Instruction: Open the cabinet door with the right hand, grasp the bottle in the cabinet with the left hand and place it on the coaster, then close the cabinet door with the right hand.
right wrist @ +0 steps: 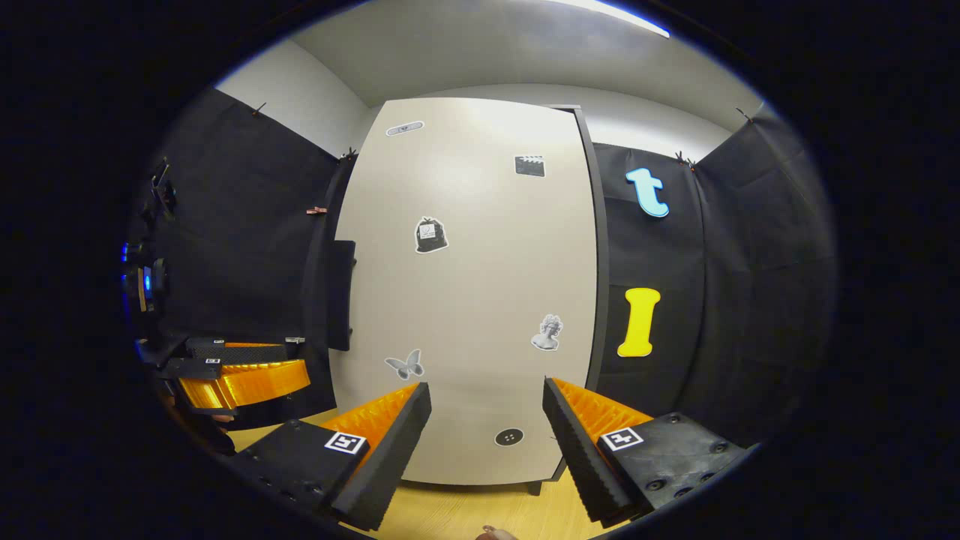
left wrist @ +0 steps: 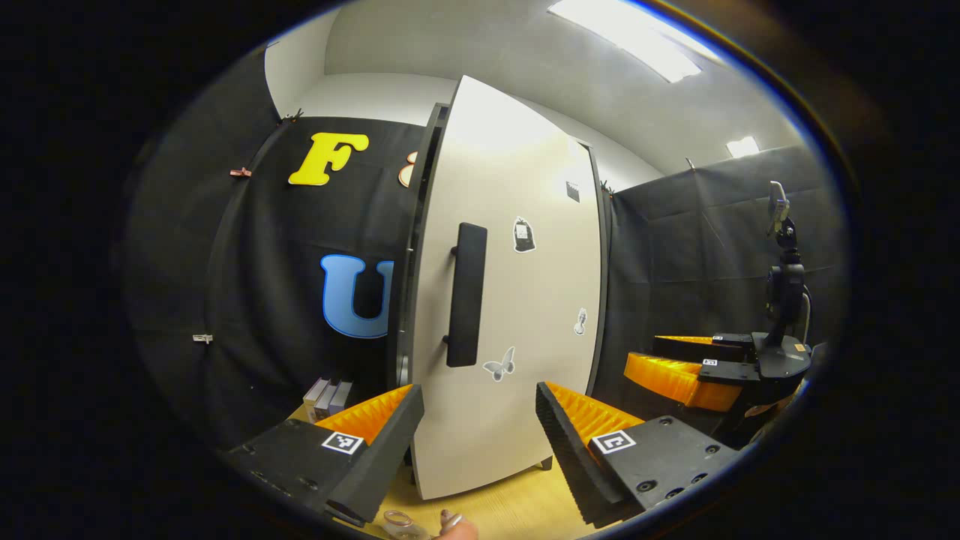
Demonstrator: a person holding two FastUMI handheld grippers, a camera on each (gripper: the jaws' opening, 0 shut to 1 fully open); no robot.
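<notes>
A pale cabinet door with stickers stands upright ahead, looking shut against the dark cabinet body. Its black vertical handle sits near the door's left edge; in the right gripper view the handle shows edge-on at the door. My left gripper is open just below and right of the handle, holding nothing. My right gripper is open facing the door's lower middle, and shows farther right in the left gripper view. The left gripper shows at the far left. The door hides the cabinet's inside. A clear round coaster-like disc lies at the bottom edge.
The cabinet stands on a light wooden table. Several small boxes stand left of the cabinet by the cloth wall. A camera on a stand rises at the right. A fingertip shows beside the disc.
</notes>
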